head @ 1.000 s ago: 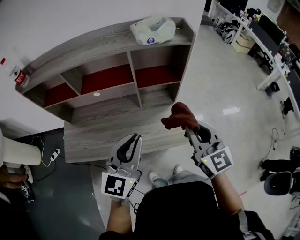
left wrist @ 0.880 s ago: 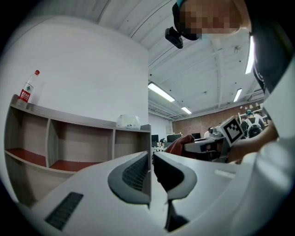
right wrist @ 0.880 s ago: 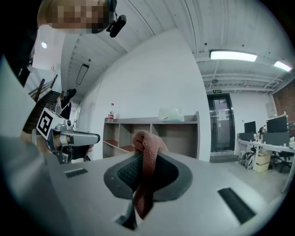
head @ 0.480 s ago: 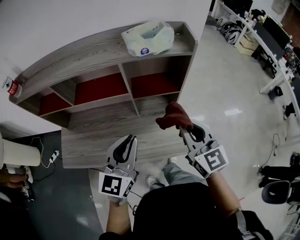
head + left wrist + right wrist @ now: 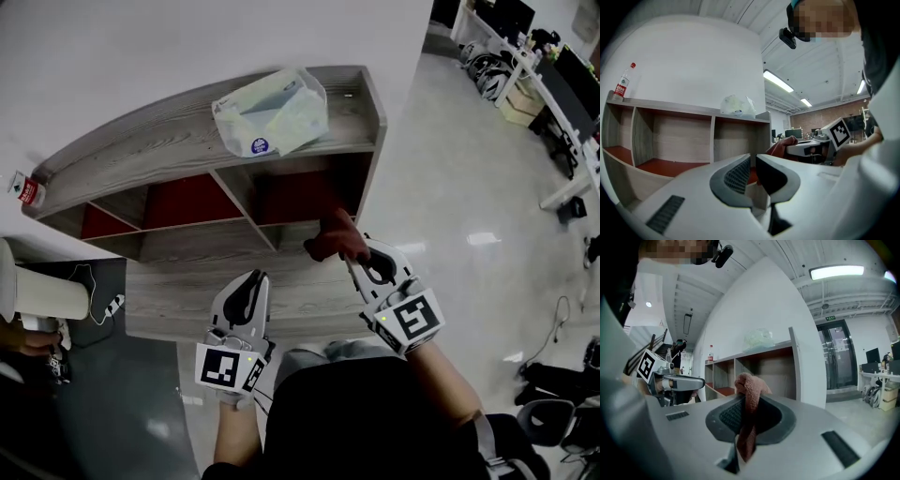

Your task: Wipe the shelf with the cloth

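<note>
As I walk the rig in, both grippers have drawn nearer the shelf (image 5: 169, 141). The right gripper (image 5: 352, 257), jaws clamped on the brown cloth (image 5: 332, 236), now holds it at the mouth of the right-hand compartment, at 12 o'clock from me. The left gripper (image 5: 254, 281), jaws together on nothing, sits at 8 o'clock of the cloth. I judge wiping is about to start.

This is looking like an open-plan office: white tables (image 5: 560, 92) carrying monitors (image 5: 574, 67) are lining the upper right, a strip light (image 5: 836, 272) is glowing overhead, and glass doors (image 5: 841, 359) are standing at right.
</note>
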A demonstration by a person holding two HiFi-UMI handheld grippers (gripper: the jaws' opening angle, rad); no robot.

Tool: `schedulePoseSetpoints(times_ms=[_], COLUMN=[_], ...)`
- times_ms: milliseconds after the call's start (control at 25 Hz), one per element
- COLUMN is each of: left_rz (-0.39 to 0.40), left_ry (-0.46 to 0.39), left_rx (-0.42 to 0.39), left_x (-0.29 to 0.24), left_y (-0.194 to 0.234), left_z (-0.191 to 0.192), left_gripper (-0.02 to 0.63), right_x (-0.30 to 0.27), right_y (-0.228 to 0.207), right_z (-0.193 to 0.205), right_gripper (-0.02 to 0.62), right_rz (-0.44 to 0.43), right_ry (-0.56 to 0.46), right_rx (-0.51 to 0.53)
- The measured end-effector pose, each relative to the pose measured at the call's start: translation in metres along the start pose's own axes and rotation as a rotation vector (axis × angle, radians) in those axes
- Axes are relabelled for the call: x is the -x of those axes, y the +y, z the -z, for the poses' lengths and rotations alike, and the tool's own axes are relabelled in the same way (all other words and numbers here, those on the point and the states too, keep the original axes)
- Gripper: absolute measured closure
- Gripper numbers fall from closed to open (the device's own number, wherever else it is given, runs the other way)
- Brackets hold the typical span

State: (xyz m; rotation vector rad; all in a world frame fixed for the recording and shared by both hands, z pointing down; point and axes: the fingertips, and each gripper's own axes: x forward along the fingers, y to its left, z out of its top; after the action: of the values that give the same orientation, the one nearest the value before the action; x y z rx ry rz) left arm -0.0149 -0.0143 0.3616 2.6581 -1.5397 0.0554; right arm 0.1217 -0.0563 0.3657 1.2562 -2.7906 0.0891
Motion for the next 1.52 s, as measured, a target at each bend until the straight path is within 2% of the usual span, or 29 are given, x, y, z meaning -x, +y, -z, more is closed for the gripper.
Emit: schedulePoseSetpoints(times_ms=[120,280,560,880,1160,1360,1520], left_rz=[-0.03,-0.055,-0.042,-0.009,-0.015,-0.024,-0.037], left_ry=[0.007,0.014,0.023,0.033,0.048,0.063,0.08], left_rx=[-0.001,0.001,0.01,0.018,0.037,0.047,0.054], left_x=[-0.007,-0.01,-0.005,0.011,0.025,0.033,0.037], left_y=[0.005,0.02,0.053,0.095,0.129,0.145,0.155], left_z=[0.002,0.002,0.004,0.007,0.016,0.026,0.032], left_gripper=[0.563,0.563,0.563,0.563,0.563,0.563,0.563], right_x=[-0.015,-0.036,-0.091,-0.159,-0.198,-0.221,-0.241], right_y=[-0.011,-0.012,-0.01,0.002,-0.004,-0.005,-0.002], right_z=[0.002,0.0,0.004,0.045,0.084,0.094,0.107], right_gripper=[0.575,0.575,0.575,0.574,0.57,0.551,0.529], right_rz=[0.0,-0.04,-0.009,0.04,0.101,0.134,0.133], right_ry=[0.037,-0.006,0.013,0.14,0.235,0.258,0.289], right_rx=[0.02,0.02,0.087,0.118,0.125,0.204,0.314])
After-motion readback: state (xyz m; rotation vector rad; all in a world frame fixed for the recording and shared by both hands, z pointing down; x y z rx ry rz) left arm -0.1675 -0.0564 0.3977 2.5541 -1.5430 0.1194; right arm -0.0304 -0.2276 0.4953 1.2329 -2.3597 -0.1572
